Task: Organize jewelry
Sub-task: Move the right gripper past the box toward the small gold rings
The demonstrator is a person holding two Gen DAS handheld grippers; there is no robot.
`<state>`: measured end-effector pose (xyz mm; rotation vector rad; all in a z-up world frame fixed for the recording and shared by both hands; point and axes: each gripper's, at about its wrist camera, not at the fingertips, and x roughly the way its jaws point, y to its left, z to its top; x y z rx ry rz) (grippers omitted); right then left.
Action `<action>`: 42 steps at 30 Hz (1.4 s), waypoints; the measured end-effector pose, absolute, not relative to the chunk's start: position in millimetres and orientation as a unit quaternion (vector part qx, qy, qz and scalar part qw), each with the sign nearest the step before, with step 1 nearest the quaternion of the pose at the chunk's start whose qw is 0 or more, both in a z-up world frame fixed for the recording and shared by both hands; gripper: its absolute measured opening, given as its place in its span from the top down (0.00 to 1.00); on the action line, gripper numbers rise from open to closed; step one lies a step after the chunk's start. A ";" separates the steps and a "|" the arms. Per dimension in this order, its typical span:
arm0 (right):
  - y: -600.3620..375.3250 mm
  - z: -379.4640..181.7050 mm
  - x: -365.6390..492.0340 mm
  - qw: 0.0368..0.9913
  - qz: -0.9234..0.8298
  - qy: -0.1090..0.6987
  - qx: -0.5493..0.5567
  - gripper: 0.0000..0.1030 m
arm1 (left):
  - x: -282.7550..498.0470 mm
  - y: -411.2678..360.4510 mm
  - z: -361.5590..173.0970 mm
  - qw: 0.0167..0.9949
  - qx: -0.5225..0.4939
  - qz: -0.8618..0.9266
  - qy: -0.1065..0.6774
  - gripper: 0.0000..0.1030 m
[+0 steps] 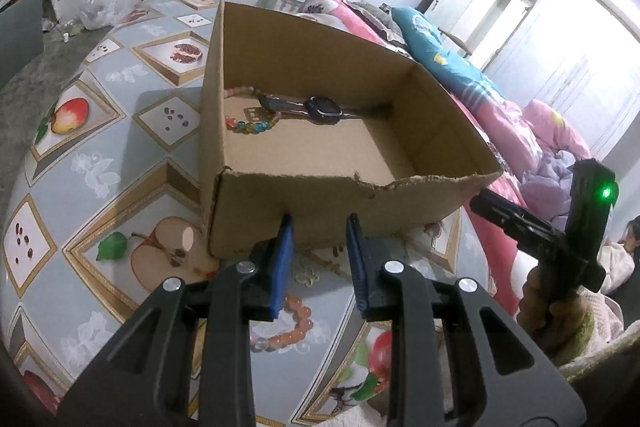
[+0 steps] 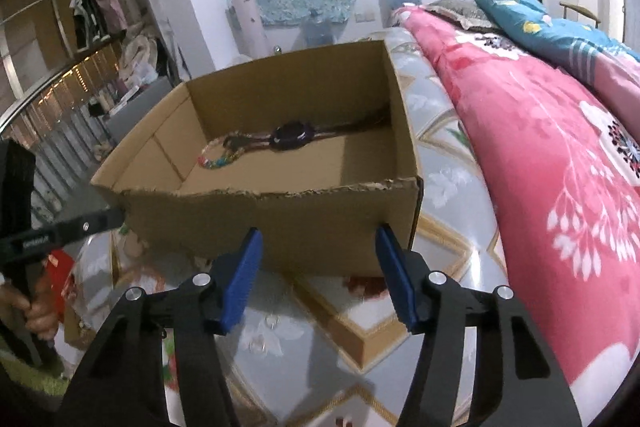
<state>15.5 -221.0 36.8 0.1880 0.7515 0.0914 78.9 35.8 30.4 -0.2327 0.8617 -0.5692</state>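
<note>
- Both claws hang empty short of the box (image 1: 320, 203): the left claw (image 1: 320, 227) has its pads slightly apart with nothing between them, the right claw (image 2: 318, 235) is gaping about half-wide, also bare.
- Inside the box, by the far wall, lie a watch (image 1: 320, 109) and a coloured bead bracelet (image 1: 250, 125).
- An orange bracelet (image 1: 296, 323) is left outside, on the surface (image 1: 80, 163) right under the left claw.
- My guess: that one goes next. Left claw should widen, drop straight down, and pinch one side of the bead ring, not the middle hole.
- Lift it clear of the torn near rim before letting go.
</note>
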 end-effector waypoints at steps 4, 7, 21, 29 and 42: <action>-225.2 34.0 22.8 0.921 0.050 0.364 0.129 0.45 | 81.5 31.9 29.3 0.871 -0.100 -0.268 0.400 0.76; -222.7 32.0 18.6 0.919 0.054 0.369 0.131 0.46 | 80.0 27.4 27.7 0.874 -0.084 -0.263 0.400 0.76; -201.8 7.8 -0.9 0.900 0.067 0.415 0.114 0.46 | 59.5 -13.7 -23.5 0.821 -0.027 -0.295 0.487 0.76; -206.1 8.5 -3.5 0.900 0.067 0.414 0.118 0.46 | 53.8 1.1 -29.4 0.819 -0.026 -0.268 0.506 0.76; -206.9 8.3 -9.1 0.898 0.082 0.415 0.124 0.45 | 43.6 9.5 -21.0 0.829 -0.025 -0.254 0.498 0.74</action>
